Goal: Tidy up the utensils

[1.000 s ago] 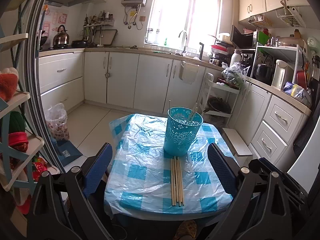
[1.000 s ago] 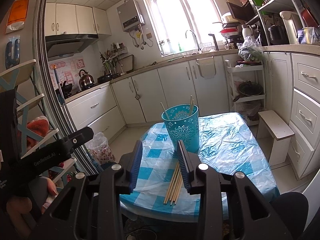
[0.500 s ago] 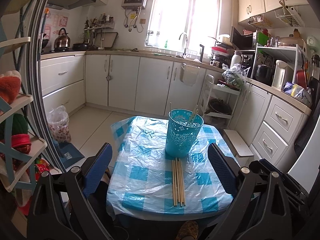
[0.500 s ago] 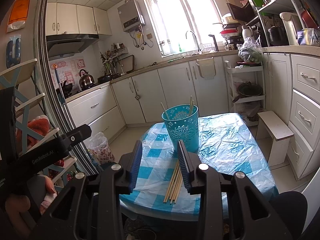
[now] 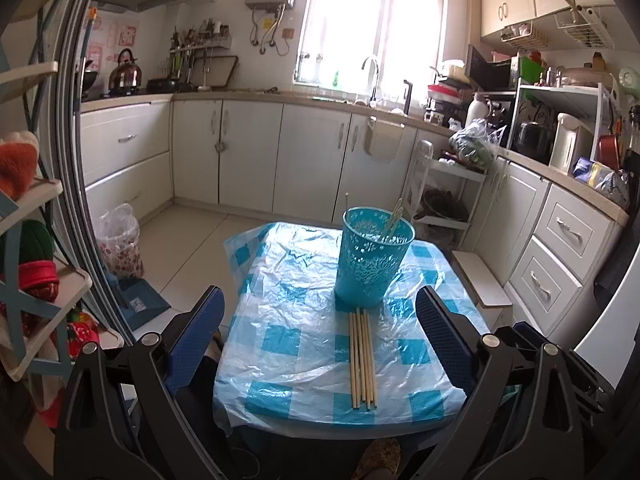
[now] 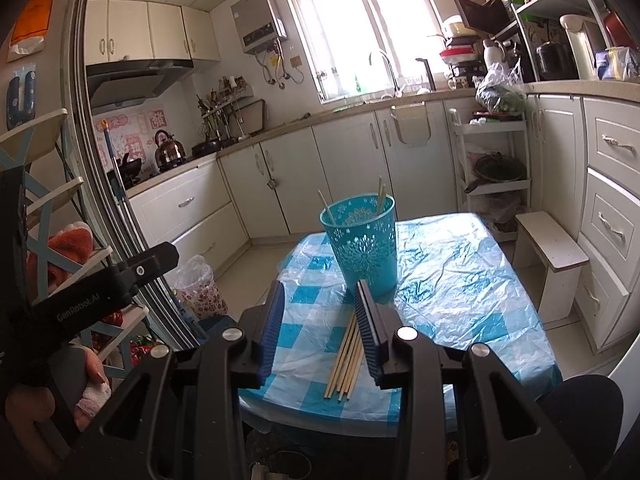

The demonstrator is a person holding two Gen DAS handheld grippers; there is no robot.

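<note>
Task is partly done, my read. The teal perforated holder (image 5: 374, 262) stands upright on the small table (image 5: 280, 360) with the blue-checked plastic cover, toward the far side, and it already has a few chopsticks in it (image 5: 394, 220): one leans at the left rim and a pair at the right in the right wrist view (image 6: 380, 198). Exact count inside is hard to tell through the cutouts. Left to do: a bundle of loose chopsticks (image 5: 362, 358) lies flat on the cover, side by side, far ends touching or just short of the holder's base, near ends close to the table's front edge. Looks like five or six, can't count them firmly. Left gripper (image 5: 320, 332) is spread wide, nothing between the fingers, held above and short of the table with the bundle centred in its view. Right gripper (image 6: 320, 320) has its fingers partly apart with a clear gap, also carrying nothing, hanging over the near left part of the table with its right finger overlapping the bundle (image 6: 346, 354) in view; no contact that I can see. So neither tool is on a chopstick yet. Remaining work is picking up the bundle and dropping the sticks into the holder.
</note>
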